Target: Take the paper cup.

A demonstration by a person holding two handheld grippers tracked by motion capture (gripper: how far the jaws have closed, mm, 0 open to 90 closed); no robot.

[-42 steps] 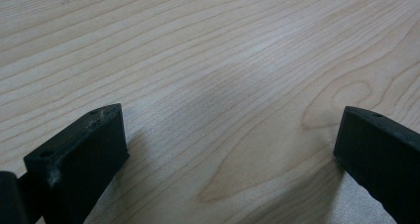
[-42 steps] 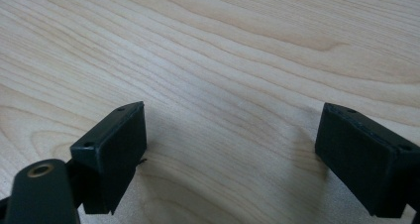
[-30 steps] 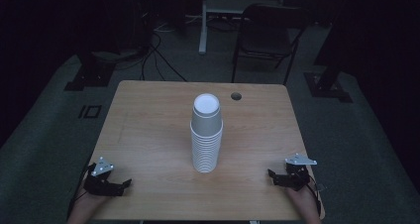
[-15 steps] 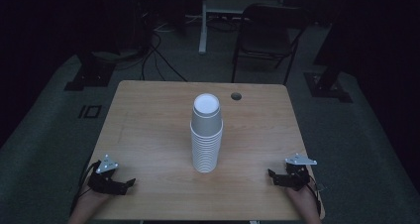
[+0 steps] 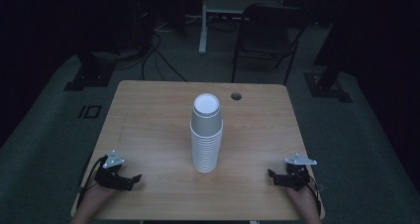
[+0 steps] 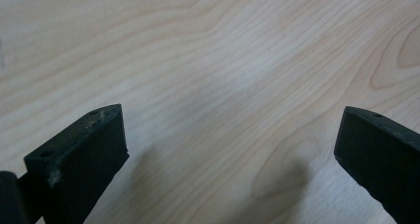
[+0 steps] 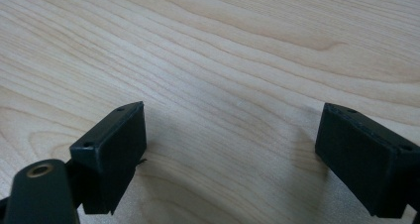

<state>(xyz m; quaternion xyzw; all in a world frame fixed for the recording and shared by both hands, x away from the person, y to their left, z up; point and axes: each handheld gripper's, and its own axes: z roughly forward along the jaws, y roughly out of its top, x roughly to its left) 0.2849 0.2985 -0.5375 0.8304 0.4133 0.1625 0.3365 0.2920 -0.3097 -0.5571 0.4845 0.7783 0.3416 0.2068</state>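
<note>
1. Centrally in the high view, we see a stack of white paper cups (image 5: 206, 135) standing upright on the wooden table (image 5: 148, 120), its open mouth facing up.
2. At lower left of that view, we find the left gripper (image 5: 130, 180) resting on the table, well apart from the stack; in its own view, the left gripper's jaws stand wide apart over bare wood grain, with nothing between them.
3. At lower right, the right gripper (image 5: 274, 176) lies near the table's front edge; its own view likewise shows jaws spread, gripping nothing.
4. Beyond the table, at upper centre, we note a dark folding chair (image 5: 267, 35) on the floor.
</note>
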